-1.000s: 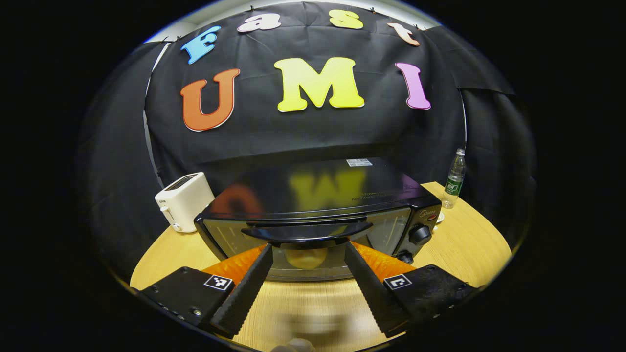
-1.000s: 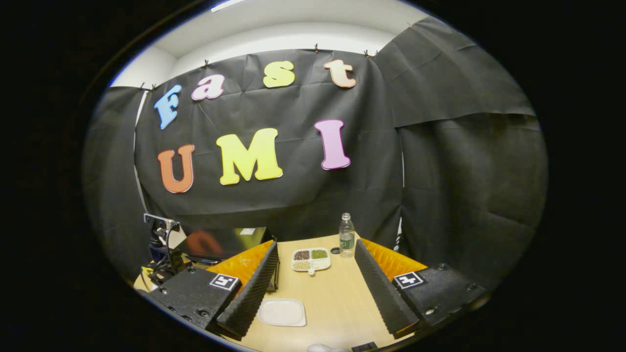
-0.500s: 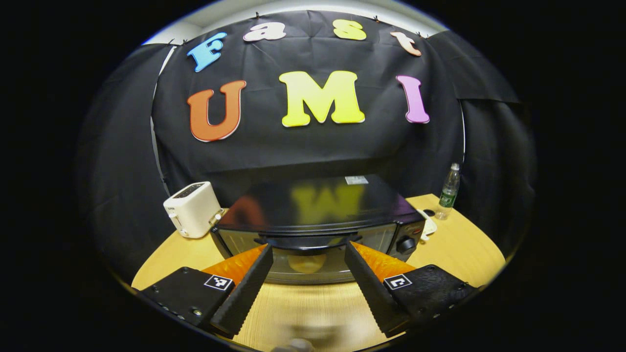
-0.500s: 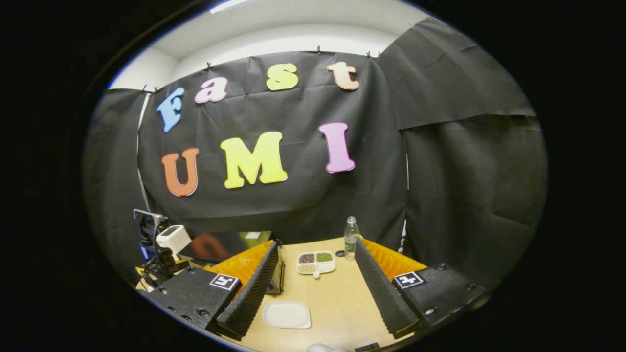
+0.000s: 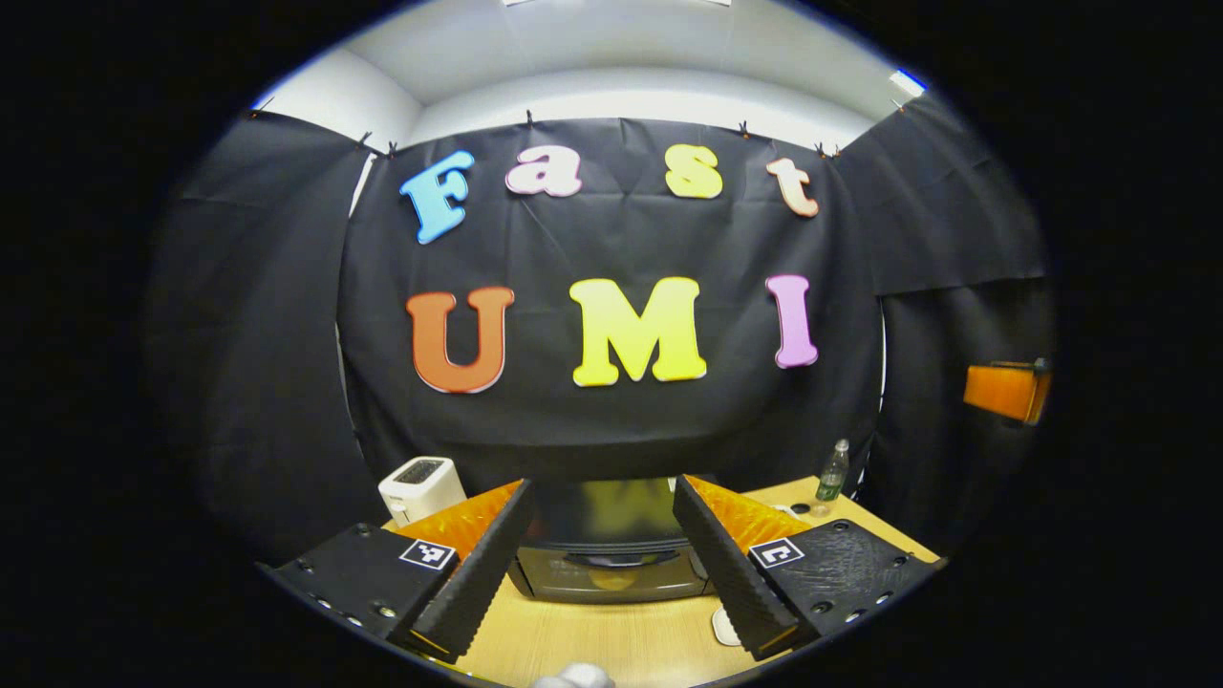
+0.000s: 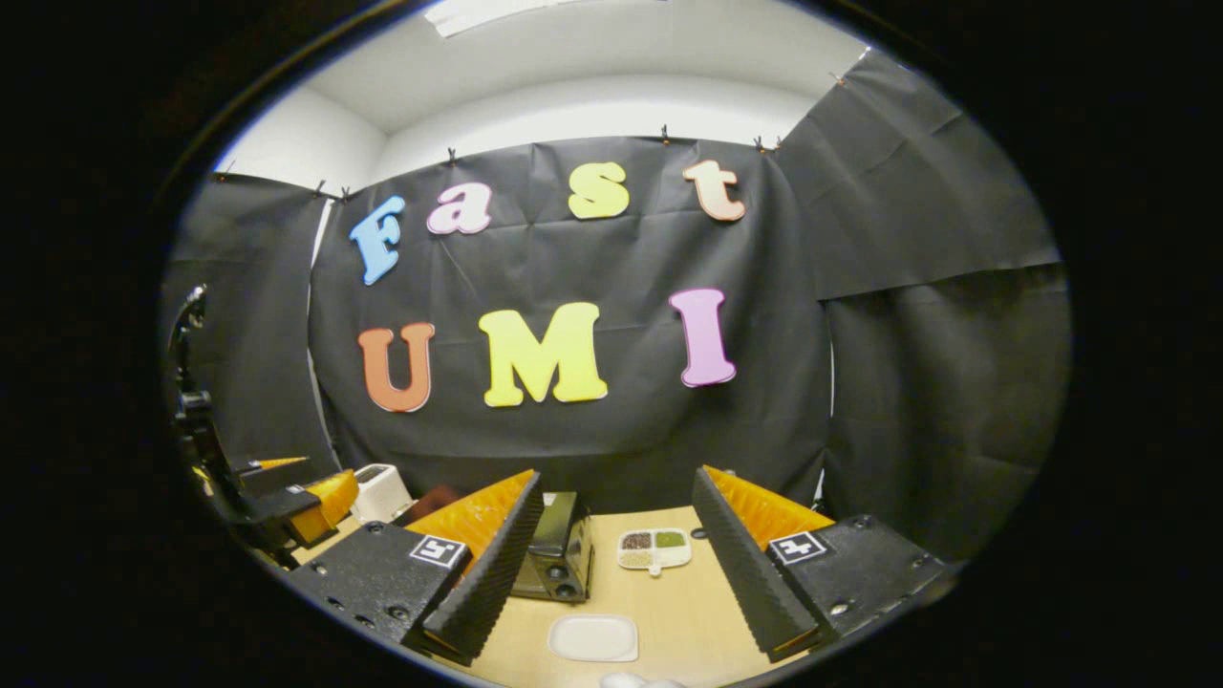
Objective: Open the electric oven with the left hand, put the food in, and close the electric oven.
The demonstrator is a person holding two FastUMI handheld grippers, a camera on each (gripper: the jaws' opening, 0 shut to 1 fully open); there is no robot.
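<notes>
**Oven door shut, food looks like it's already in**

Oven [image 5: 611, 564] sits toward the far edge of the table [image 5: 611, 645], and in the left gripper view its glass door is flat up against the body. There's a yellowish lump behind the glass that I'd guess is the food, though it's too small to be sure. So my read is we're at the tail end: open, load and close all look done.

Left gripper [image 5: 602, 483] is spread wide with nothing between the fingers and hangs well clear of the oven. Right gripper [image 6: 616, 473] is the same, wide apart and empty, above the white plate [image 6: 592, 637] at the near edge.

If anything's left, it's just checking the door is fully seated. That would need the left one to come in level and push on the handle, not grab it.

Orientation: the oven's long axis runs side to side, parallel to the table's near edge. Door and handle face the near edge, and the knob panel is on the right end, which the right gripper view catches at an angle. Toaster [image 5: 420, 487] is by the far left corner, bottle [image 5: 833, 471] at the far right.
</notes>
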